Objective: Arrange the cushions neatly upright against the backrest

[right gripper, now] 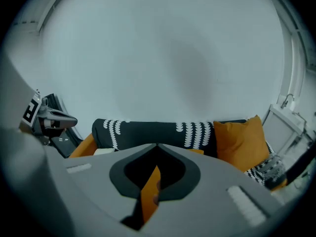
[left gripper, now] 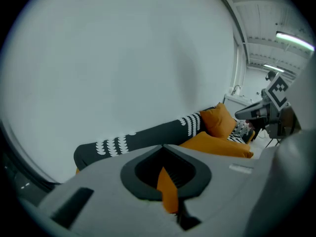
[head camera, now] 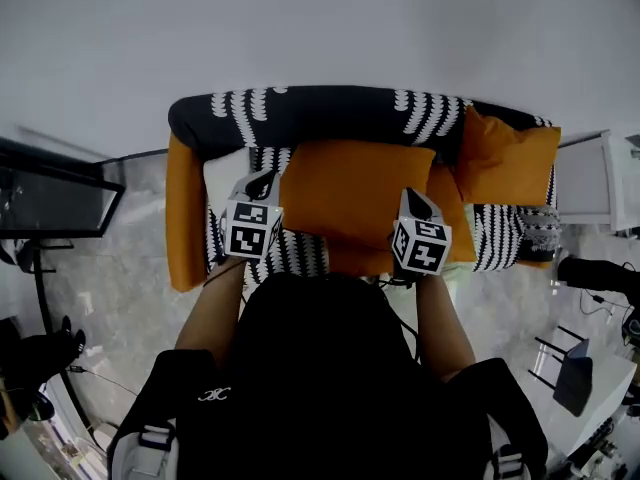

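A large orange cushion (head camera: 360, 193) lies over the middle of the sofa seat, in front of the black backrest with white pattern (head camera: 320, 113). My left gripper (head camera: 262, 184) is shut on the cushion's left edge, and orange fabric (left gripper: 168, 189) shows pinched between its jaws. At the cushion's right edge my right gripper (head camera: 414, 202) is also shut, with a fold of orange cloth (right gripper: 149, 191) in its jaws. A second orange cushion (head camera: 505, 158) leans upright in the sofa's right corner; it also appears in the right gripper view (right gripper: 242, 139).
A white cushion (head camera: 225, 173) sits at the left end by the orange armrest (head camera: 185, 218). A black-and-white patterned cushion (head camera: 500, 236) lies on the right of the seat. A dark screen (head camera: 50, 203) stands left of the sofa, a white cabinet (head camera: 600, 183) right.
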Motion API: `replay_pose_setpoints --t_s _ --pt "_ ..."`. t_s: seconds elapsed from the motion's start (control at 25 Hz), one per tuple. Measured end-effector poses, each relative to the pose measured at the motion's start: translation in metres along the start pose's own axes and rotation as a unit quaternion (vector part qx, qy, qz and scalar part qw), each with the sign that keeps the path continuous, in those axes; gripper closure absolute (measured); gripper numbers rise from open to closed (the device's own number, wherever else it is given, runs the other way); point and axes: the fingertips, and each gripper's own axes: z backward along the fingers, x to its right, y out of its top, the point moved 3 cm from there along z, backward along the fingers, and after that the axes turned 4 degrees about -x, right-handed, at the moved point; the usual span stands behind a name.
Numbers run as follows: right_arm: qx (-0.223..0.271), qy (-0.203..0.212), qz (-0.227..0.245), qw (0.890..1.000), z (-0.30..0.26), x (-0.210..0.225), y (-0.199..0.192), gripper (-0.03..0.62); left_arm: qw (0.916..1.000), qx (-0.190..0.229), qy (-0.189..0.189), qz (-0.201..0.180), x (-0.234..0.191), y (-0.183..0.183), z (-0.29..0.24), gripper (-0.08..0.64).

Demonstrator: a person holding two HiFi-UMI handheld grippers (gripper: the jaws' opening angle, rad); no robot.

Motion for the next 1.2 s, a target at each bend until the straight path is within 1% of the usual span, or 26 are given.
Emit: replay_pose_setpoints --t_s 0.12,0.2,0.36,0.44,0.48,0.52,0.56,0.64,0.68,0.72,0.76,0.8,0.88,0.92,1.0,1.04,1.12,1.2 --pt "-0.013 -0.033 0.008 0.999 -0.004 -0.011 -0.010 0.584 0.9991 -0.020 -0.036 -0.007 -0.014 -0.018 -0.018 0.552" --pt "-0.028 -0.051 0.013 0.998 -0.007 -0.011 -0.023 0.584 0.9971 -0.029 -0.070 -0.010 -0.015 -0.029 -0.032 0.552" --pt "-0.066 -0.092 0.040 0.993 -0.007 0.003 -0.054 0.584 0.9876 -0.026 -0.153 -0.025 -0.008 -0.047 -0.056 0.551" --pt "-0.087 -0.110 0.047 0.989 -0.008 0.010 -0.072 0.575 0.9829 -0.040 -0.177 -0.034 -0.011 -0.065 -0.070 0.498" --pt "-0.093 -0.118 0.044 0.988 -0.008 0.013 -0.079 0.572 0.9804 -0.055 -0.186 -0.037 -0.014 -0.077 -0.079 0.480" --pt "-0.099 -0.125 0.037 0.986 -0.009 0.016 -0.086 0.563 0.9774 -0.074 -0.194 -0.041 -0.016 -0.091 -0.088 0.463" --pt "-0.105 -0.128 0.026 0.986 -0.011 0.018 -0.092 0.541 0.9737 -0.096 -0.201 -0.048 -0.019 -0.106 -0.098 0.428" --pt "-0.122 -0.126 0.000 0.985 -0.014 0.021 -0.106 0.495 0.9636 -0.138 -0.221 -0.058 -0.020 -0.138 -0.116 0.359" --pt "-0.133 -0.124 -0.009 0.983 -0.015 0.022 -0.114 0.467 0.9579 -0.157 -0.235 -0.054 -0.020 -0.154 -0.123 0.320" --pt "-0.146 -0.125 -0.014 0.981 -0.014 0.022 -0.122 0.440 0.9527 -0.172 -0.247 -0.043 -0.019 -0.169 -0.129 0.297" --pt "-0.160 -0.127 -0.013 0.979 -0.013 0.023 -0.131 0.411 0.9489 -0.184 -0.255 -0.027 -0.020 -0.182 -0.134 0.252" --pt "-0.176 -0.130 -0.010 0.976 -0.012 0.025 -0.140 0.386 0.9467 -0.195 -0.257 -0.010 -0.022 -0.194 -0.140 0.214" --pt "-0.206 -0.134 -0.003 0.969 -0.012 0.028 -0.158 0.351 0.9456 -0.210 -0.248 0.014 -0.029 -0.217 -0.150 0.173" --pt "-0.218 -0.136 -0.001 0.966 -0.012 0.030 -0.165 0.339 0.9460 -0.218 -0.239 0.021 -0.034 -0.228 -0.154 0.162" --pt "-0.237 -0.146 -0.005 0.961 -0.012 0.033 -0.174 0.339 0.9463 -0.235 -0.220 0.034 -0.049 -0.250 -0.158 0.149" --pt "-0.245 -0.152 -0.009 0.958 -0.012 0.037 -0.178 0.341 0.9452 -0.246 -0.211 0.045 -0.055 -0.261 -0.157 0.149" --pt "-0.263 -0.157 -0.018 0.952 -0.013 0.052 -0.190 0.344 0.9401 -0.268 -0.193 0.084 -0.059 -0.283 -0.157 0.149" --pt "-0.276 -0.149 -0.025 0.949 -0.019 0.072 -0.200 0.347 0.9322 -0.286 -0.179 0.132 -0.054 -0.298 -0.163 0.149"
